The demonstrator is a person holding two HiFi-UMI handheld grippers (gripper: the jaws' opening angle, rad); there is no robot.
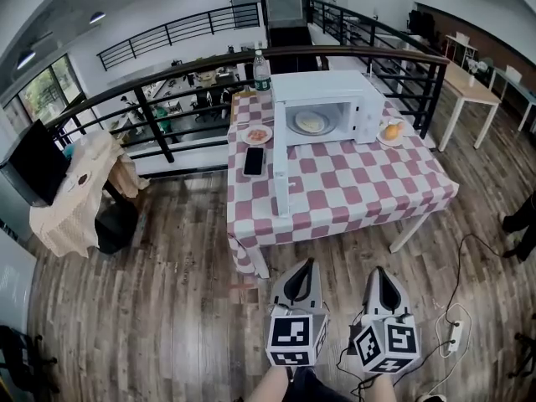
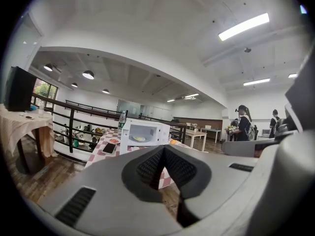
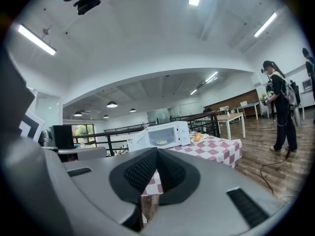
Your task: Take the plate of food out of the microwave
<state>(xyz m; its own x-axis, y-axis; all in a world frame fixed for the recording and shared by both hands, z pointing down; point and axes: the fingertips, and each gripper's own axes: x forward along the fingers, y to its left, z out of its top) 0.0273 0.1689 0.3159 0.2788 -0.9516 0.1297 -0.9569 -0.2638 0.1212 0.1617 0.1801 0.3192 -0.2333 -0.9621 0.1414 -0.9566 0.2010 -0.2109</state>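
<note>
Head view: plate of food (image 1: 311,122) is seen inside the microwave (image 1: 322,86), door (image 1: 281,174) swung open, on the checked table (image 1: 352,193). Left gripper (image 1: 308,265) and right gripper (image 1: 378,271) are held well short, jaws together, empty. Approach is judged pending; jaws must be opened at the plate's rim.

- No text, brand, number or sign could be read in any view.
- The bottle (image 1: 261,69) behind the microwave (image 1: 328,84) carried a green label, too small to read.
- Any print on the microwave's control panel was too small to make out.
- The cubes on the left gripper (image 1: 308,265) and right gripper (image 1: 379,272) bore only black-and-white square marker patterns.
</note>
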